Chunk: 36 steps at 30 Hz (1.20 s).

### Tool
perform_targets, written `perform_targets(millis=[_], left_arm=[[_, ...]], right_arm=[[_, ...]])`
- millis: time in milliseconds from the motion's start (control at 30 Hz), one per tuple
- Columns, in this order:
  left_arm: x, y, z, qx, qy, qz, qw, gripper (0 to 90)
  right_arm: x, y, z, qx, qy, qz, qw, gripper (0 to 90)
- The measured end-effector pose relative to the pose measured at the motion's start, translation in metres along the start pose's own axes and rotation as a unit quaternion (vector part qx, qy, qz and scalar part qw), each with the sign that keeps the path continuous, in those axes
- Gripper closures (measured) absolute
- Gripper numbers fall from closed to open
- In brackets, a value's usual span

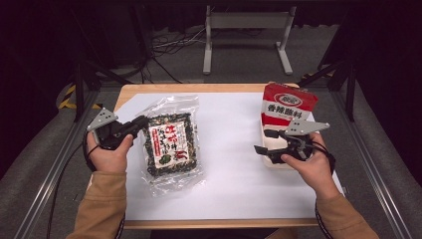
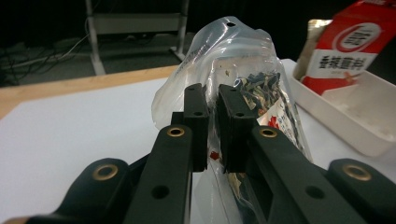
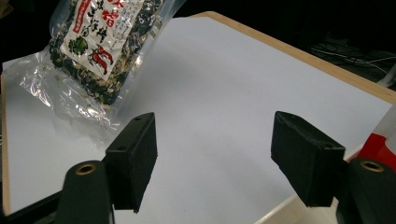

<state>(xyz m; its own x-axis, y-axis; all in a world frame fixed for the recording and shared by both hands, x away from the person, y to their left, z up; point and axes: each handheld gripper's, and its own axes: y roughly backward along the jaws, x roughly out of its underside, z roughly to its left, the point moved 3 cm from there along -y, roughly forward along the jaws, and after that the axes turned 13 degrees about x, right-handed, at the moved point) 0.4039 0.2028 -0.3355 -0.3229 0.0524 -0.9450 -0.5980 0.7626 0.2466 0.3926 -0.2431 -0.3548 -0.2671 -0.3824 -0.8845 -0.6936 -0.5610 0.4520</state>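
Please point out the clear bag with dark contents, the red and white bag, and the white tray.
clear bag (image 1: 169, 144), high view, printed label at its middle.
red and white bag (image 1: 287, 105), high view, red upper front.
white tray (image 2: 345, 119), left gripper view, near side wall.

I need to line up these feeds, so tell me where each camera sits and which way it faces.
High view: above the person's side, looking forward and down at the table; forearms, hands, left gripper and right gripper show.
Left gripper view: on the left gripper, looking along jaws shut on the clear bag.
Right gripper view: on the right gripper, facing across the table through open jaws.
All three share the clear bag.
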Motion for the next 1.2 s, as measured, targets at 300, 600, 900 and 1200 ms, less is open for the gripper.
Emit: perform_targets(millis=[300, 600, 900, 1200], left_arm=[[-0.014, 0.003, -0.024, 0.016, -0.049, -0.015, 0.9986, 82.6], [-0.02, -0.007, -0.046, 0.049, -0.077, -0.019, 0.9956, 82.6], [-0.024, -0.014, -0.059, 0.073, -0.084, -0.025, 0.9934, 82.5], [-0.024, -0.024, -0.069, 0.1, -0.096, -0.023, 0.99, 82.5]], right_arm=[[-0.002, -0.001, 0.006, -0.006, 0.006, 0.0, 1.0, 31.6], [-0.006, -0.006, 0.016, -0.018, 0.011, 0.003, 0.9998, 31.5], [-0.013, -0.013, 0.03, -0.044, 0.013, 0.003, 0.9989, 31.2], [-0.025, -0.024, 0.045, -0.071, 0.011, 0.002, 0.9974, 29.5]])
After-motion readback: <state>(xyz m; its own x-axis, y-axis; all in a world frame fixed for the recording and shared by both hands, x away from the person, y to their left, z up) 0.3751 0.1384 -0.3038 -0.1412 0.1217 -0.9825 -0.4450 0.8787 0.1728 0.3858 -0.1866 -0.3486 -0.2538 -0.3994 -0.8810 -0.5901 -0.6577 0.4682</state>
